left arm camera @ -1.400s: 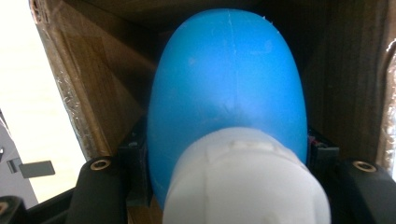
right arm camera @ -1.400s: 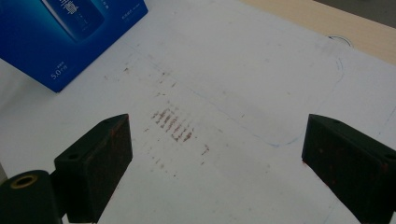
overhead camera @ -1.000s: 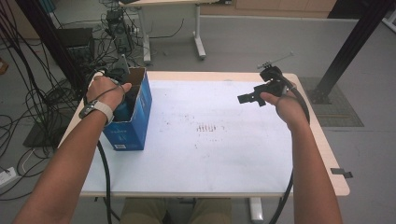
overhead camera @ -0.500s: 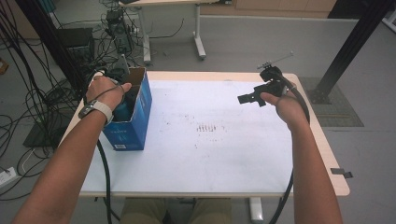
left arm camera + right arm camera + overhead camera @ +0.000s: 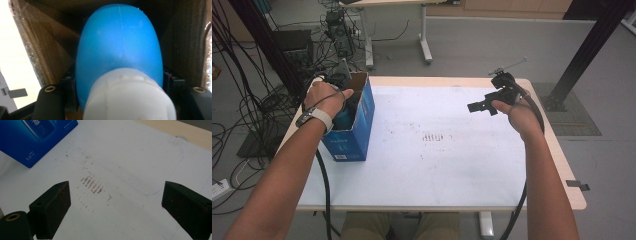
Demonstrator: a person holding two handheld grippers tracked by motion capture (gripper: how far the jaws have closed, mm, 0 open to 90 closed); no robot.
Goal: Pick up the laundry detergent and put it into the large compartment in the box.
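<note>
Blue, smooth, egg-rounded plastic bottle with a ribbed white cap: it sits inside the open blue cardboard box, brown and raw within. Your left tongs reach down into that box, jaws flanking the bottle and just easing apart; whether the pads press it, you cannot tell. Your right tongs, matte black blocks, hang released, well apart from the box, over the scuffed white worktop.
</note>
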